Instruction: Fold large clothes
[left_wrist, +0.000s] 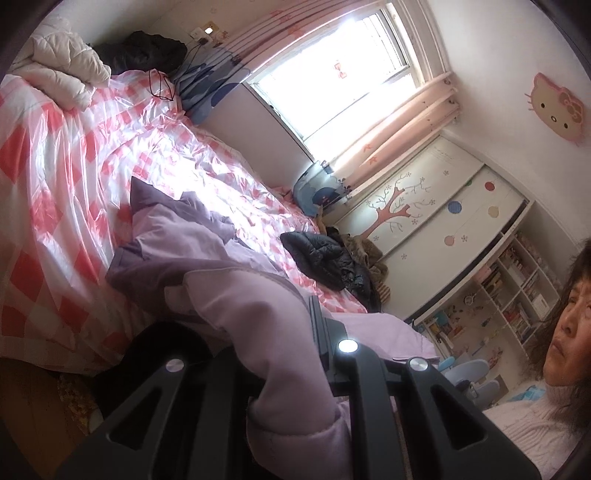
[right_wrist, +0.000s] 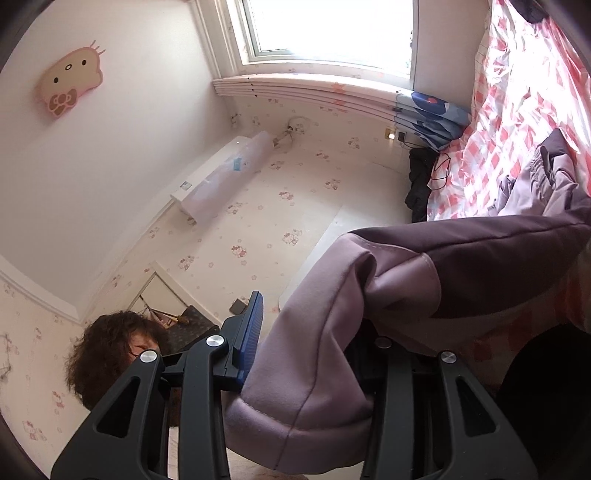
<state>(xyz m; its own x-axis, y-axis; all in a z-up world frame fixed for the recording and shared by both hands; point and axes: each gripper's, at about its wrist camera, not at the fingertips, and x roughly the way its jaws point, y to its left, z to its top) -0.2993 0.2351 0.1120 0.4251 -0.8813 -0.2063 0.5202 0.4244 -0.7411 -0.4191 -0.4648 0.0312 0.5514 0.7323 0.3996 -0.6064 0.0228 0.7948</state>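
My left gripper (left_wrist: 284, 354) is clamped fully shut on a padded edge of the soft lilac-and-dark-purple quilted coat (left_wrist: 207, 254), and my right gripper (right_wrist: 314, 354) pinches another thick fold of it with the jaws only partly apart; the rest trails ahead of both onto the bed under its glossy pink-checked plastic sheet (left_wrist: 55, 177). I judge the coat bulky, limp and slippery, best held at stitched seams. Beyond my left gripper a black puffer jacket (left_wrist: 325, 258) lies on the folding space, a crumpled cream quilted jacket (left_wrist: 62, 66) farther off.
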